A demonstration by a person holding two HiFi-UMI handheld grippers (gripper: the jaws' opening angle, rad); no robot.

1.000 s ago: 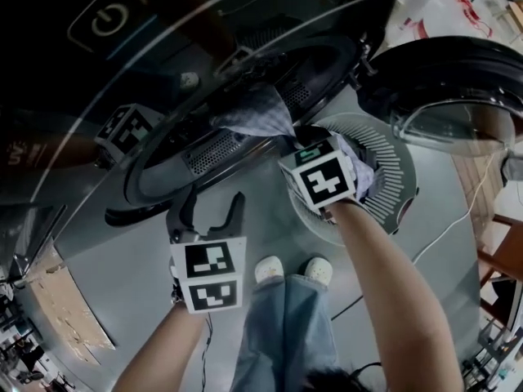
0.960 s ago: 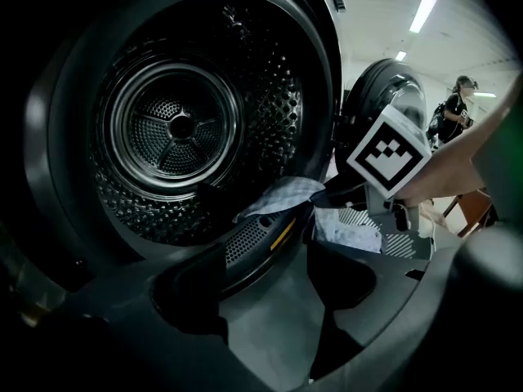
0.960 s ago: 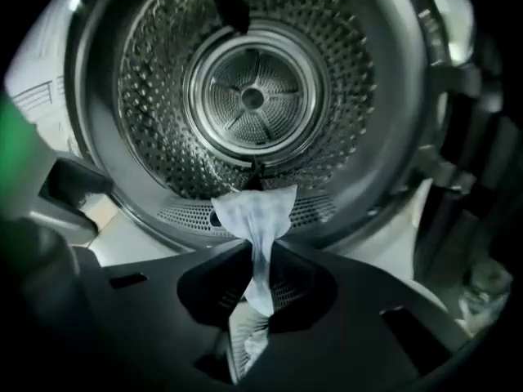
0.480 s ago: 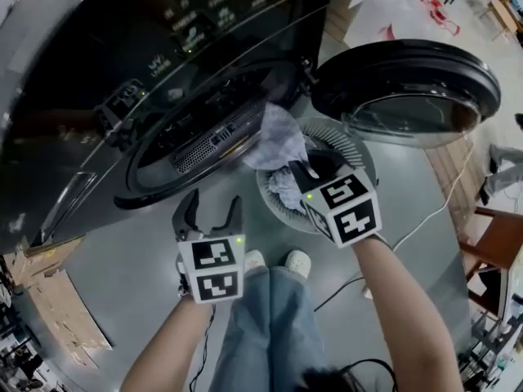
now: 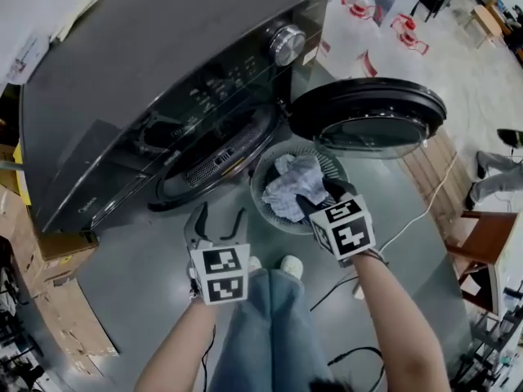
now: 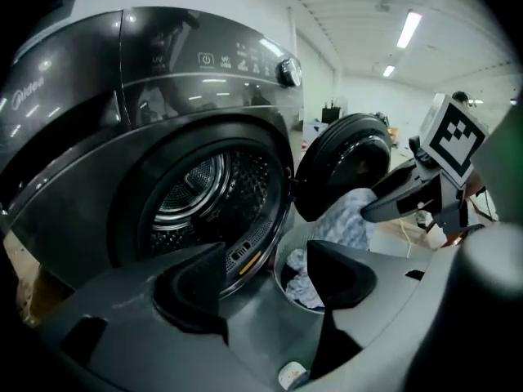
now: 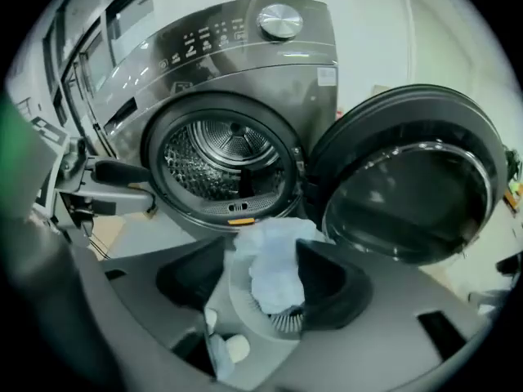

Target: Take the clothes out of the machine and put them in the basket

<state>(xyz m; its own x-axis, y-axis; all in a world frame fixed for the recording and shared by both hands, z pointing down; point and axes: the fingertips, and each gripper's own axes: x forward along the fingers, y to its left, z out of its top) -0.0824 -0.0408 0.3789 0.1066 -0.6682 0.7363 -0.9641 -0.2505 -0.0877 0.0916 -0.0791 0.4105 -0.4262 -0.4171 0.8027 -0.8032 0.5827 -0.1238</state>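
Observation:
The dark grey washing machine (image 5: 163, 64) stands with its round door (image 5: 368, 121) swung open, and its drum (image 7: 225, 158) looks empty. A round slatted basket (image 5: 260, 188) sits on the floor below the door and holds a pale blue-white cloth (image 5: 294, 188). My right gripper (image 5: 320, 196) hovers just over the basket; its jaws have just been opening. The cloth (image 7: 274, 272) shows between them, heaped in the basket (image 7: 245, 317). My left gripper (image 5: 218, 223) stands open and empty in front of the drum opening (image 6: 196, 186).
The person's shoes (image 5: 282, 264) and jeans are right below the grippers. A cable (image 5: 409, 219) runs across the floor to the right. Cardboard (image 5: 57, 300) lies at the left and a wooden chair (image 5: 482, 243) at the right. Water jugs (image 5: 368, 23) stand behind the machine.
Both grippers have risen and drawn back from the machine. The cloth that stretched from the drum opening to the right gripper now lies in the basket, and the right jaws have parted.

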